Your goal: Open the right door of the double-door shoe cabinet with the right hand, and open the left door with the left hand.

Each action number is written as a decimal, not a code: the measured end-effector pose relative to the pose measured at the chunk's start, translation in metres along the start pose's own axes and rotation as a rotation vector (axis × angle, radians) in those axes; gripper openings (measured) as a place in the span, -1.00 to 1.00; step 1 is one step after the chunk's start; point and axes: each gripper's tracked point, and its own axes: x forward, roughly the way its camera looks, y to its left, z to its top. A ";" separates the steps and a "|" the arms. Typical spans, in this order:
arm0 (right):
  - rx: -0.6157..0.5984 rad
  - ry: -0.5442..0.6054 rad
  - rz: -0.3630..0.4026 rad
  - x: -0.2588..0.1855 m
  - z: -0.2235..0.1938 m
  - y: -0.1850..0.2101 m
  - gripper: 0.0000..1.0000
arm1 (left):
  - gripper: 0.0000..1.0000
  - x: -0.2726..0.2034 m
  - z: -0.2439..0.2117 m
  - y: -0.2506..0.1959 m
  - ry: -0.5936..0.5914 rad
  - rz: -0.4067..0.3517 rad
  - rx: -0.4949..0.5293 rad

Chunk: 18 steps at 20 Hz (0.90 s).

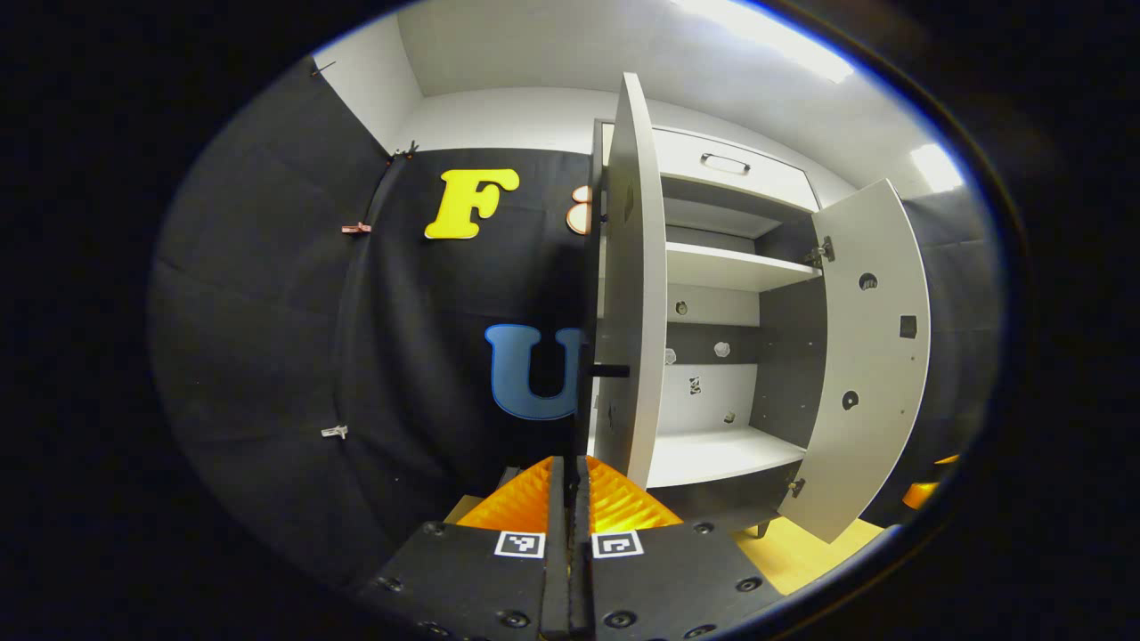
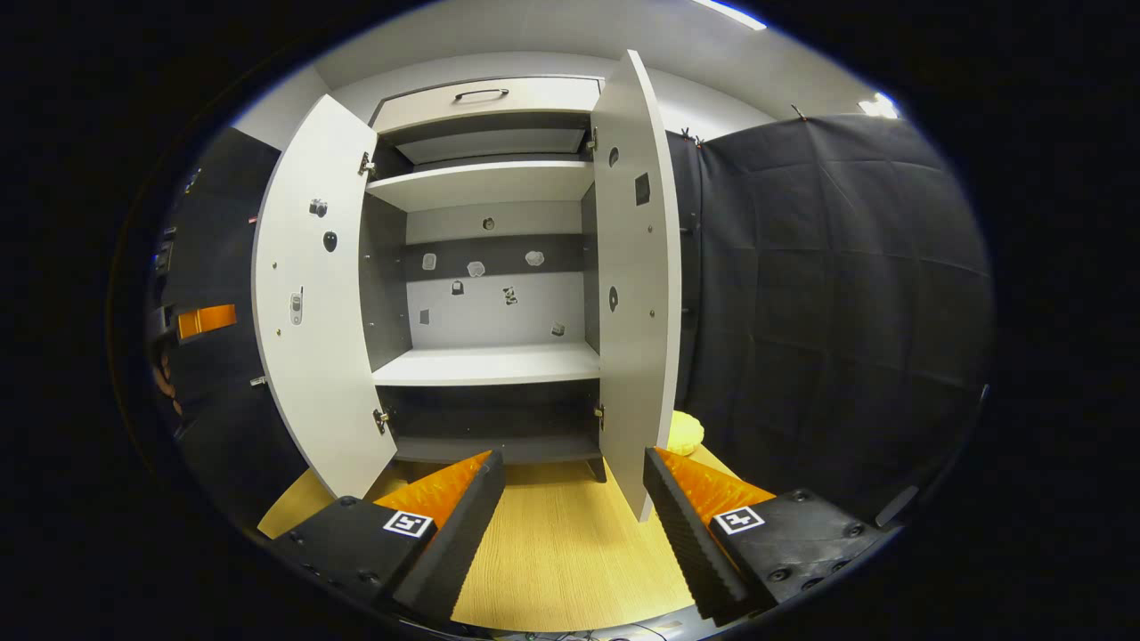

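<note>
I see both doors open: left door point(image 1: 632, 294), right door point(image 2: 637, 285). My left gripper point(image 1: 568, 499) fingers are pressed together, empty; my right gripper point(image 2: 574, 507) fingers are wide. No readable writing.

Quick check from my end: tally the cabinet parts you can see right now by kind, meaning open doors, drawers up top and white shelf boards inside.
Open doors: 2, left door and right door
Drawers: 1, top drawer
White shelf boards: 2, upper shelf and lower shelf
Total: 5
</note>
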 end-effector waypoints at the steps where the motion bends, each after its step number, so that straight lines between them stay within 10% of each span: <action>1: -0.004 -0.004 0.001 0.000 0.005 0.001 0.96 | -0.89 -0.009 -0.006 0.001 0.006 0.023 0.008; 3: -0.012 -0.017 0.005 0.000 0.015 0.004 0.96 | -0.92 -0.022 -0.014 0.003 -0.008 0.057 0.070; 13: 0.045 -0.065 0.008 0.023 0.046 -0.011 0.96 | 0.82 -0.051 -0.067 -0.102 0.066 -0.077 0.031; 18: 0.020 -0.023 0.033 0.042 0.026 -0.027 0.96 | 0.94 -0.040 -0.062 -0.136 0.071 -0.077 0.027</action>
